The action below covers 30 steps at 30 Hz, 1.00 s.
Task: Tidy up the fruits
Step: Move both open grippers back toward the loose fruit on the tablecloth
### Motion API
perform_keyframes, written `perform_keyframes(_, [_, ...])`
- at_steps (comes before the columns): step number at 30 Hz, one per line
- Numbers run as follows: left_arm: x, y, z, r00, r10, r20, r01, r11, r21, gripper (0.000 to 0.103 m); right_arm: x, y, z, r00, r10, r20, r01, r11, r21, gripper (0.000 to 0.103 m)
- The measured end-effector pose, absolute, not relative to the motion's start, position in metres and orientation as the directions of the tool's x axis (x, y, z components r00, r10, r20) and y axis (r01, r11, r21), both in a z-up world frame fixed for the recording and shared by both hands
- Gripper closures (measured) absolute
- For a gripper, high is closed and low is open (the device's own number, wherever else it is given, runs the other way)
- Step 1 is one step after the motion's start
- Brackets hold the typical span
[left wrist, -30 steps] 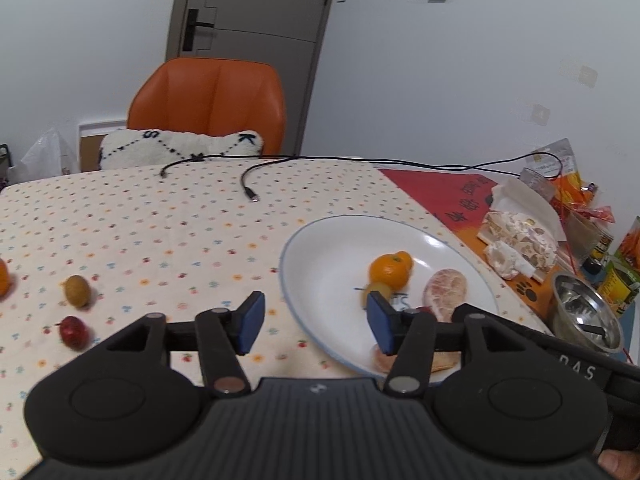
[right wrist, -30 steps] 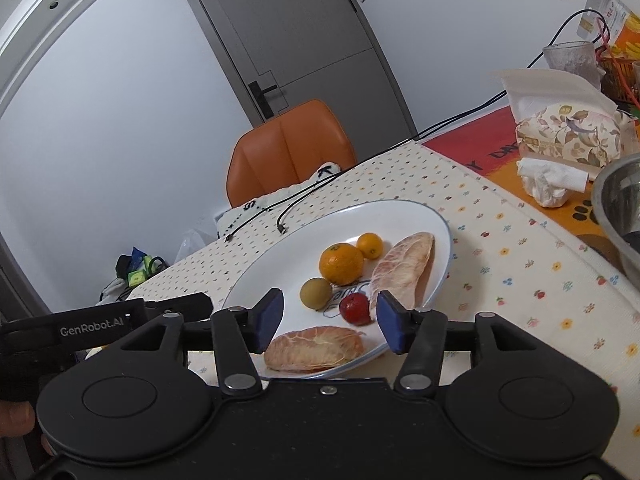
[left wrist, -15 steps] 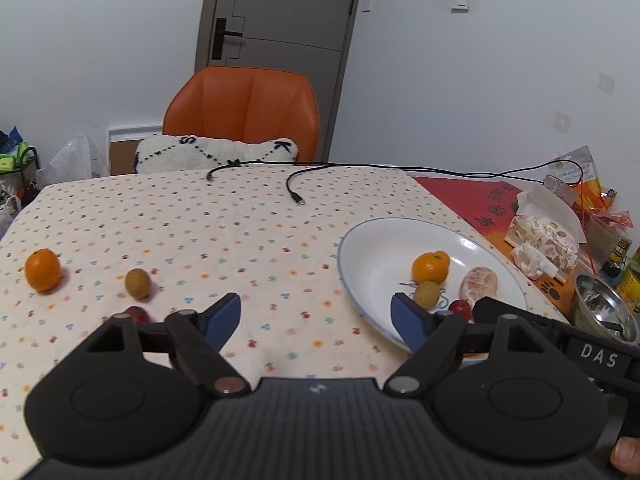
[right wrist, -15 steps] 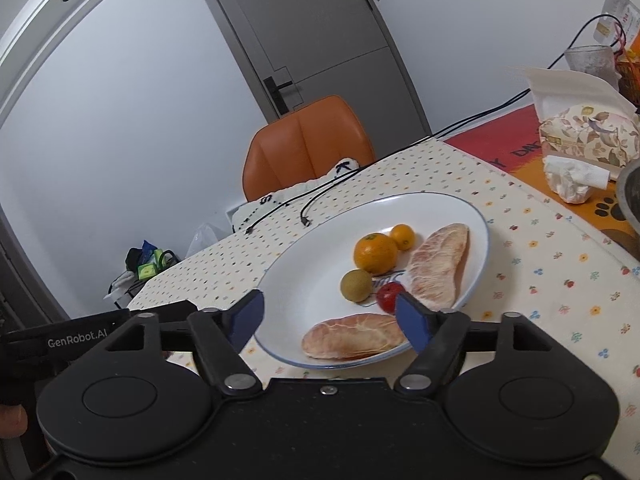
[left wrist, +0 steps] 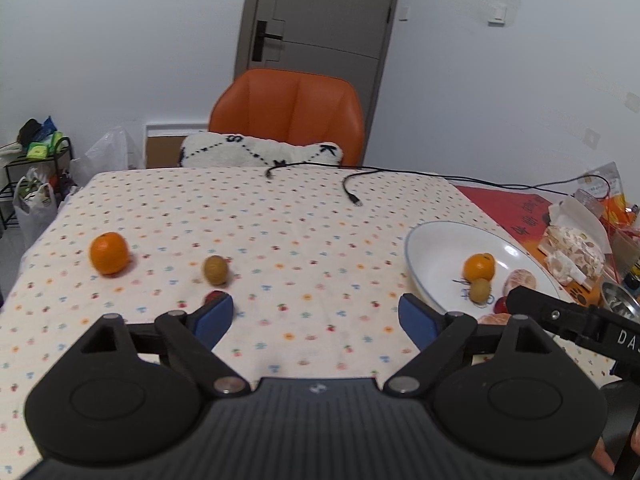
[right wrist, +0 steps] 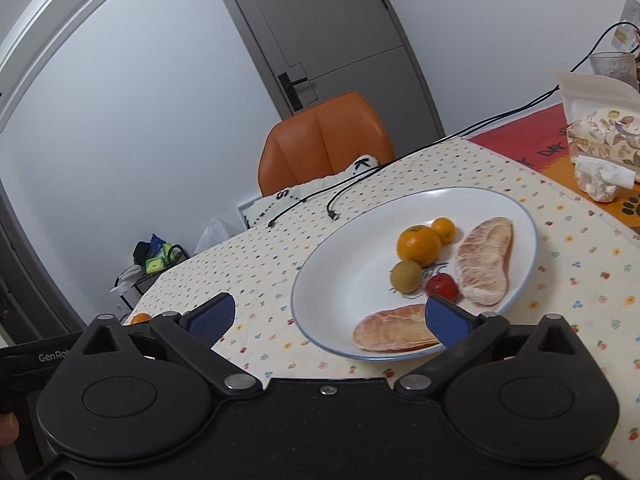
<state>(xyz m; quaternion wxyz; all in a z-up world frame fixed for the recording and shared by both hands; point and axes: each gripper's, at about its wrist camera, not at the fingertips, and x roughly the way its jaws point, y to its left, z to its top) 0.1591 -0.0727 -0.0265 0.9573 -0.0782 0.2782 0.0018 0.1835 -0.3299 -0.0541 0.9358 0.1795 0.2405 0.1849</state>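
Note:
In the left wrist view an orange (left wrist: 109,252), a brown kiwi (left wrist: 216,269) and a small red fruit (left wrist: 212,296), partly hidden behind my left finger, lie on the dotted tablecloth at the left. My left gripper (left wrist: 316,317) stands open and empty above the cloth. A white plate (right wrist: 352,256) holds an orange (right wrist: 418,243), a small orange (right wrist: 444,229), a kiwi (right wrist: 406,276), a red fruit (right wrist: 441,286) and two peeled pomelo pieces (right wrist: 485,260). My right gripper (right wrist: 327,320) is open and empty at the plate's near-left rim.
An orange chair (left wrist: 288,120) with a white cushion (left wrist: 260,155) stands at the table's far edge. Black cables (left wrist: 352,184) lie across the far cloth. A tissue pack (right wrist: 600,144), snack packets and a metal bowl (left wrist: 622,308) crowd the right side.
Both grippers have opened wider and pulled back from the plate. The left view has swung left, so the loose orange, kiwi and red fruit now sit nearer the middle.

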Motion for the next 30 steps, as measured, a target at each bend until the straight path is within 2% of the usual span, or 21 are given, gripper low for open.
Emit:
perform_keyframes(21, [0.128, -0.001, -0.024, 0.849, 0.053, -0.526, -0.163, 0.973, -0.165, 0.013, 0.173, -0.274, -0.049, 0.77, 0.499, -0.398, -0.352, 0.852, 0.387, 0.0])
perform_keyframes(30, [0.118, 0.023, -0.031, 0.836, 0.07, -0.544, -0.188, 0.968, -0.166, 0.013, 0.167, -0.247, -0.044, 0.71, 0.581, -0.397, -0.438, 0.806, 0.397, 0.0])
